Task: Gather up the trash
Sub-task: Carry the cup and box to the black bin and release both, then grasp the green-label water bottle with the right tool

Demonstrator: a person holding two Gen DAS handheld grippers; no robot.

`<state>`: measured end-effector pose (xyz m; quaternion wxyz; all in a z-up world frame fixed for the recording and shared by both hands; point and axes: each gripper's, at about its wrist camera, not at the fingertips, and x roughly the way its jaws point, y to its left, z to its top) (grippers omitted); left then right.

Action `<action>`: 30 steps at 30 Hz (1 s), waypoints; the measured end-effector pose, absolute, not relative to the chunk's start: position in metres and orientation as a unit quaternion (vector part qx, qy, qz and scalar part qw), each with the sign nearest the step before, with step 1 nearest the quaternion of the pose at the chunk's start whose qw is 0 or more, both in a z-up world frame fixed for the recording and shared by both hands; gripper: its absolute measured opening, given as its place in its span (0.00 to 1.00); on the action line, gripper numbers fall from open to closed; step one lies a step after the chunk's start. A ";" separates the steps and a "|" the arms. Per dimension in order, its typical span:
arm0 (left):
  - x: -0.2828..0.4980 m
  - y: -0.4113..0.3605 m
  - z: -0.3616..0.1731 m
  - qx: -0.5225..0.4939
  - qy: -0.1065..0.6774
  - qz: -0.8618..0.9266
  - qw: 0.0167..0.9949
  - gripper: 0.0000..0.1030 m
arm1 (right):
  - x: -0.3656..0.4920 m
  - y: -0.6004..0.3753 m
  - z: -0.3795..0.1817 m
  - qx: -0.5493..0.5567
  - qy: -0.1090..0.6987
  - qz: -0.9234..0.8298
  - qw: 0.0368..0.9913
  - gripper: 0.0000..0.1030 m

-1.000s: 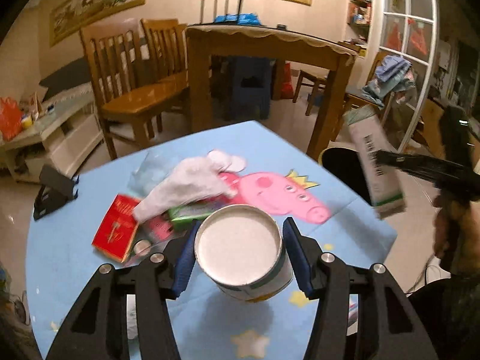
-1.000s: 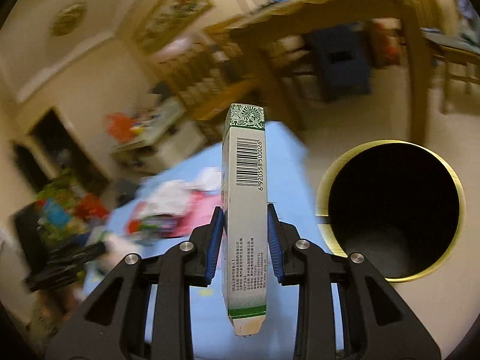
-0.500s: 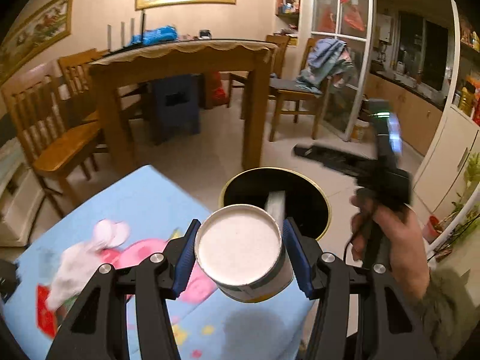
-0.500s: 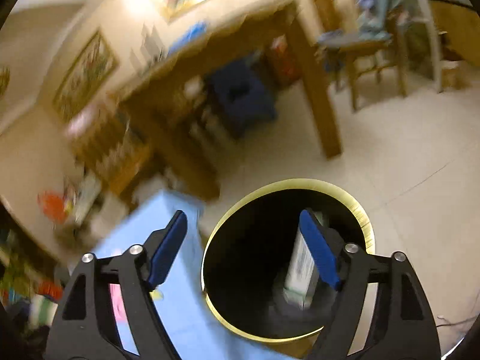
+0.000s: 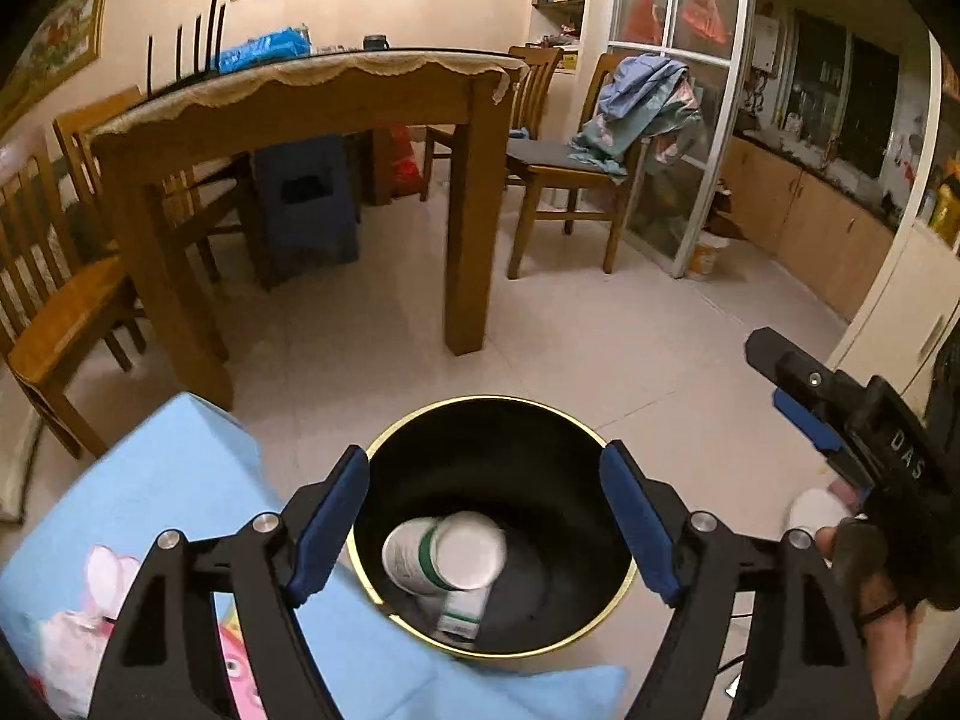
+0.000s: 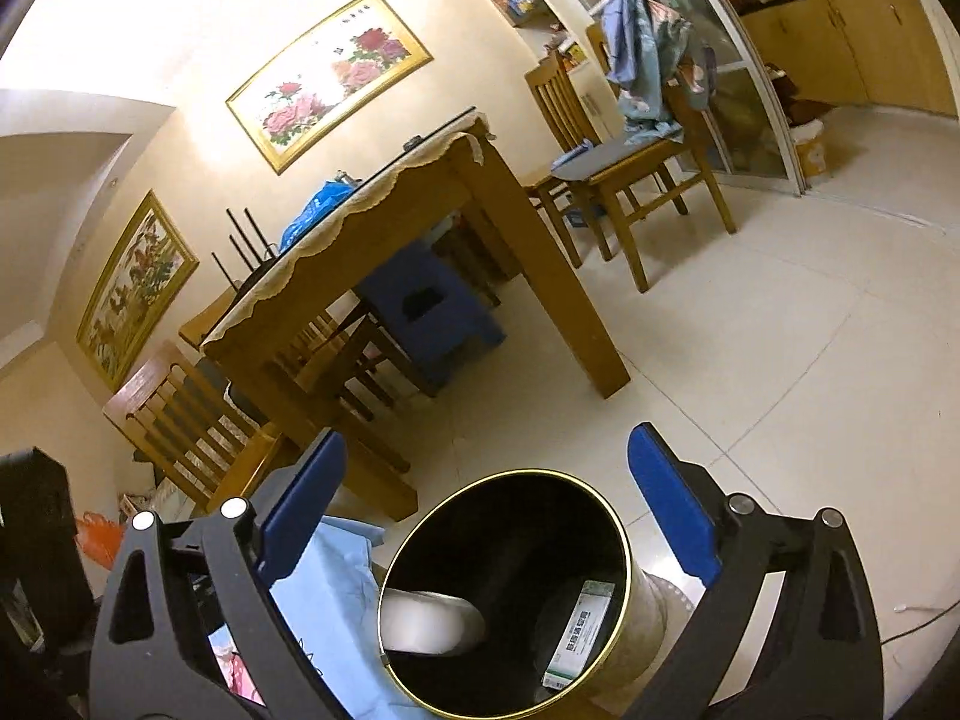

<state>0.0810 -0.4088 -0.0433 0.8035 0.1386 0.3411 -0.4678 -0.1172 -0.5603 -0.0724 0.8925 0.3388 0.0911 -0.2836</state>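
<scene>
A black bin with a gold rim (image 5: 498, 405) (image 6: 621, 534) stands on the floor beside the blue cartoon tablecloth (image 5: 174, 468) (image 6: 336, 570). Inside lie a white cylindrical can (image 5: 444, 552) (image 6: 429, 624) and a green-and-white carton (image 5: 462, 612) (image 6: 579, 624). My left gripper (image 5: 483, 516) is open and empty above the bin mouth. My right gripper (image 6: 486, 516) is open and empty, also above the bin; it shows at the right of the left wrist view (image 5: 798, 390).
A wooden dining table (image 5: 300, 96) (image 6: 420, 222) with chairs and a blue stool (image 5: 306, 204) (image 6: 429, 312) stands beyond the bin on the tiled floor. A chair draped with clothes (image 5: 636, 108) and a glass door are at the back right.
My left gripper swung over the bin, opened and dropped the white can in. My right gripper opened earlier, dropped the carton in, and has stayed open.
</scene>
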 end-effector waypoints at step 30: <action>0.035 0.183 -0.083 0.024 0.378 -0.014 0.925 0.94 | 0.057 -0.006 -0.076 -0.337 0.313 0.331 0.824 0.95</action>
